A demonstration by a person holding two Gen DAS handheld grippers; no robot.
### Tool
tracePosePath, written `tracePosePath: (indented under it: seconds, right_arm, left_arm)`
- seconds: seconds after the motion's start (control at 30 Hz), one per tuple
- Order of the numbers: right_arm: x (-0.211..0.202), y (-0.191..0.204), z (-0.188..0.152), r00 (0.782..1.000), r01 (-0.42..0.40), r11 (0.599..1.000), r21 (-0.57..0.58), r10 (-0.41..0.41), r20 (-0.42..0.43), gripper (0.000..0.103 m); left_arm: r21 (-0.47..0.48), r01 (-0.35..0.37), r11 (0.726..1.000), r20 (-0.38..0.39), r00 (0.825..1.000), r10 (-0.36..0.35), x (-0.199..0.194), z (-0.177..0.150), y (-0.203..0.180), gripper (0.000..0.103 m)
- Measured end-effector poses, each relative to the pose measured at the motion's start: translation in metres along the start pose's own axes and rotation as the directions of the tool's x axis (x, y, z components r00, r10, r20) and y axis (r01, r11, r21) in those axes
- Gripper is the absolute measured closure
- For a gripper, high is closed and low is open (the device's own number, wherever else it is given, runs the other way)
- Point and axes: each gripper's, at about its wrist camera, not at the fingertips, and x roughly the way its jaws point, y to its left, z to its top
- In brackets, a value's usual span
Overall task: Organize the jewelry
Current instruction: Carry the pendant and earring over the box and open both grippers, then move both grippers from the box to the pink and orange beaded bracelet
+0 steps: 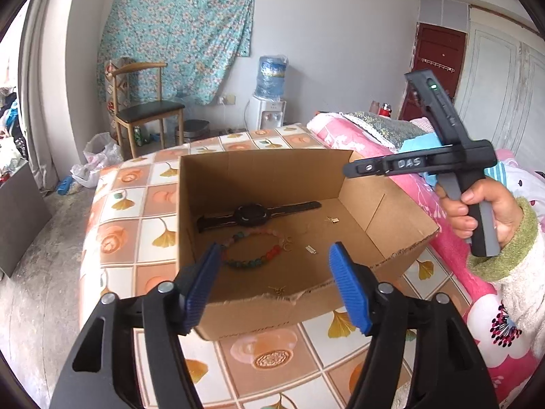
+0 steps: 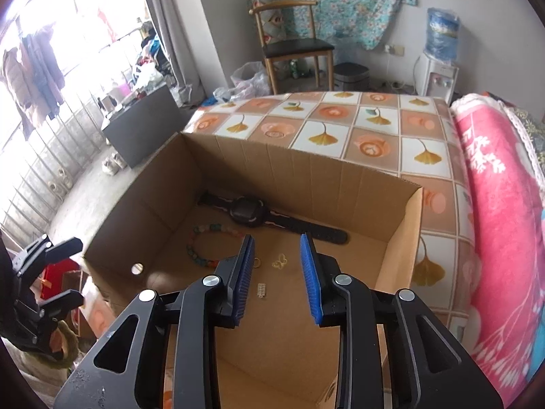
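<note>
The jewelry lies in the cardboard box point(image 1: 385, 235): a black watch point(image 1: 253, 214), a bead bracelet point(image 1: 253, 250) and small earrings point(image 2: 280, 261) loose on its floor. Both the left gripper point(image 1: 272, 283) and the right gripper point(image 2: 276, 276) hover with jaws spread, pinching nothing. The tiny pieces could slip from the wide pads or get missed. The box sits on a bench point(image 2: 374, 126) with tile-patterned cloth, beside a pink blanket point(image 2: 504, 238); a chair point(image 1: 146, 112) and water dispenser point(image 1: 269, 102) stand beyond.
</note>
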Motion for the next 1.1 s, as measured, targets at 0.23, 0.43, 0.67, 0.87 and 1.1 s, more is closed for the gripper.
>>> tracePosePath:
  seconds: [0.23, 0.43, 0.67, 0.87, 1.1]
  right_arm:
    - [-0.069, 0.013, -0.027, 0.988, 0.021, 1.0, 0.023, -0.024, 0.15, 0.05]
    - [-0.125, 0.018, -0.069, 0.963, 0.006, 0.996, 0.093, -0.031, 0.268, 0.027]
    - [-0.129, 0.006, -0.128, 0.969, -0.015, 0.973, 0.232, -0.044, 0.243, 0.023]
    - [-0.08, -0.019, -0.171, 0.995, -0.007, 0.922, 0.388, -0.031, 0.093, 0.024]
    - [-0.024, -0.008, -0.181, 0.995, 0.095, 0.945, 0.312, -0.087, -0.039, 0.041]
  left_arm:
    - [0.004, -0.031, 1.0, 0.035, 0.999, 0.031, -0.024, -0.015, 0.0, 0.028]
    - [0.003, -0.047, 0.999, -0.007, 0.999, 0.047, -0.033, -0.039, -0.004, 0.024]
    - [-0.014, -0.028, 0.999, -0.116, 0.993, 0.026, -0.011, -0.073, -0.023, 0.02]
    - [0.022, -0.027, 0.999, -0.216, 0.976, 0.031, 0.026, -0.096, -0.052, 0.02]
    - [0.072, -0.09, 0.993, -0.321, 0.941, 0.109, 0.061, -0.108, -0.065, 0.02]
